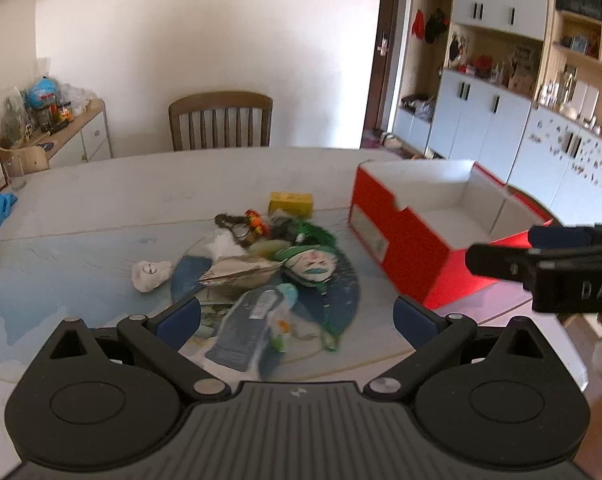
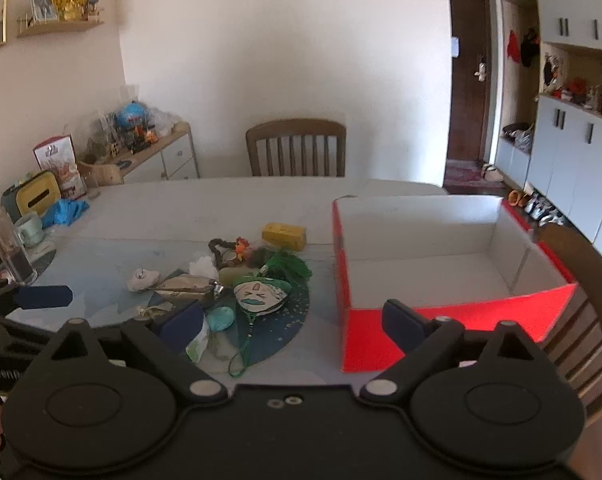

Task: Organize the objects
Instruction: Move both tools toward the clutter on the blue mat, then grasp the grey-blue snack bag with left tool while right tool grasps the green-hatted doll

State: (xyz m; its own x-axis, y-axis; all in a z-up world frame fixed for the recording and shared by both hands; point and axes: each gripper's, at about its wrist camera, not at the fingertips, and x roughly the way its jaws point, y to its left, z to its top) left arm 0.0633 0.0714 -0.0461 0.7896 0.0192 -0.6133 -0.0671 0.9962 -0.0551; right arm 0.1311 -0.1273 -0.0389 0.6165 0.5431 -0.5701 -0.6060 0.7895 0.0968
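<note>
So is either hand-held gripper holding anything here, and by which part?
Nothing is held. The left hand-held gripper and the right hand-held gripper both stand open above the pile of small objects, beside the red box.

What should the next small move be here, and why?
Probably ease the left gripper down onto the gray packet at the near edge of the pile. Both it and the right gripper are open and hold nothing, the red box looks empty, and that packet lies just ahead of the left one.
</note>
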